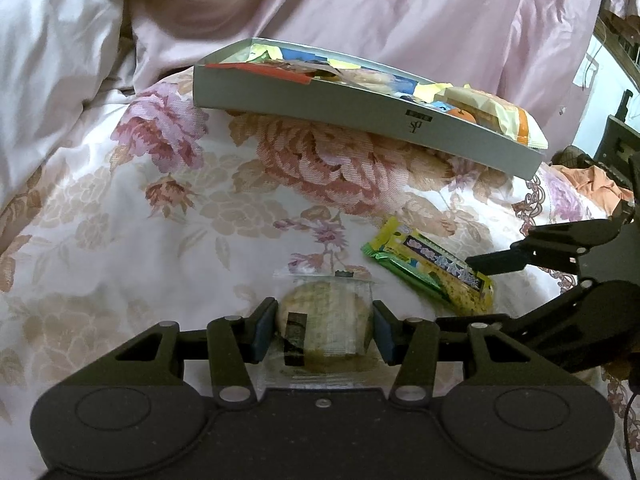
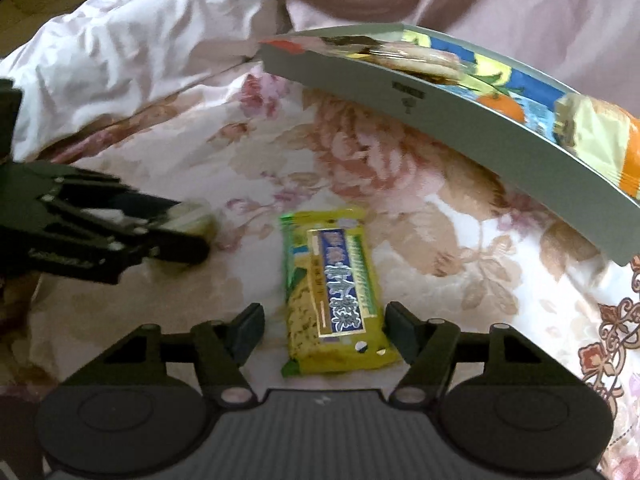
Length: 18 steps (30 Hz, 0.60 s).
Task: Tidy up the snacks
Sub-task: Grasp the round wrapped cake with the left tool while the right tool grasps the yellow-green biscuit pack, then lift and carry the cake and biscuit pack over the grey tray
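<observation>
Two snack packets [image 2: 334, 296] on floral bedspread [image 1: 120, 240], beside grey box [image 1: 340, 108].

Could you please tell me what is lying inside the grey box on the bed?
The grey box holds several snack packets, including a yellow-and-orange packet overhanging its near wall. That wall hides whatever lies lower inside.

Domestic bedroom, work surface is a bed: floral-patterned bedspread [image 1: 168, 216] underfoot, rumpled pink quilt [image 1: 400, 8] heaped behind, grey box [image 1: 360, 108] of packaged snacks resting on the bedding
</observation>
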{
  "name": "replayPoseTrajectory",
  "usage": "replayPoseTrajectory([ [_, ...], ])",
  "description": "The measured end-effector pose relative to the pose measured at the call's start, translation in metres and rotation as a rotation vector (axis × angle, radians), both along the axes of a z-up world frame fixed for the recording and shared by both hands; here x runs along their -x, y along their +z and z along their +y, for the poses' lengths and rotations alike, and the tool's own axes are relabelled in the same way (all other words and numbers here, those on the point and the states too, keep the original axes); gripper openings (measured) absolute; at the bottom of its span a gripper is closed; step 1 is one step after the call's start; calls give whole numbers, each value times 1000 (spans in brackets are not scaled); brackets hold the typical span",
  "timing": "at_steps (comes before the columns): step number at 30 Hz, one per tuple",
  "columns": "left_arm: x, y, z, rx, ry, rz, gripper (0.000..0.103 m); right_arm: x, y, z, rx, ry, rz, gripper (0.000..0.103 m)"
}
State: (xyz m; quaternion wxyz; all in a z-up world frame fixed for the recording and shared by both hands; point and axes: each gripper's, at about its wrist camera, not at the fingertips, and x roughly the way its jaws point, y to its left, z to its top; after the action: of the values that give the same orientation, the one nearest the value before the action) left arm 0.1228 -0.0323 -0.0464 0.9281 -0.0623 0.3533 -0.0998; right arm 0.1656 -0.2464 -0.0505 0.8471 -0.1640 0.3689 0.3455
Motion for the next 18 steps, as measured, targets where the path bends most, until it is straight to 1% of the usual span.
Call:
replayPoseTrajectory([
  [3, 0, 0, 0, 1, 1, 0, 53, 4, -4, 9, 30, 1, -45, 76],
  [7, 0, 0, -1, 0, 0, 0, 53, 0, -7, 12, -8, -70, -45, 80],
  [10, 1, 0, -1, -1, 0, -1, 53, 1, -11, 12, -19, -111, -68, 80],
  [12, 1, -1, -1, 0, 0, 0, 53, 3, -12, 12, -25, -124, -77, 76],
  [14, 1, -1, -1, 1, 1, 0, 52, 6, -12, 12, -42, -126, -79, 66],
  [15, 1, -1, -1, 0, 1, -1, 53, 9, -12, 12, -46, -131, -84, 64],
  [17, 1, -1, -2, -3, -1, -2, 53, 13, -13, 13, -53, -141, -90, 57],
  [18, 1, -1, -2, -5, -1, -3, 53, 15, -14, 14, -58, -149, -92, 56],
])
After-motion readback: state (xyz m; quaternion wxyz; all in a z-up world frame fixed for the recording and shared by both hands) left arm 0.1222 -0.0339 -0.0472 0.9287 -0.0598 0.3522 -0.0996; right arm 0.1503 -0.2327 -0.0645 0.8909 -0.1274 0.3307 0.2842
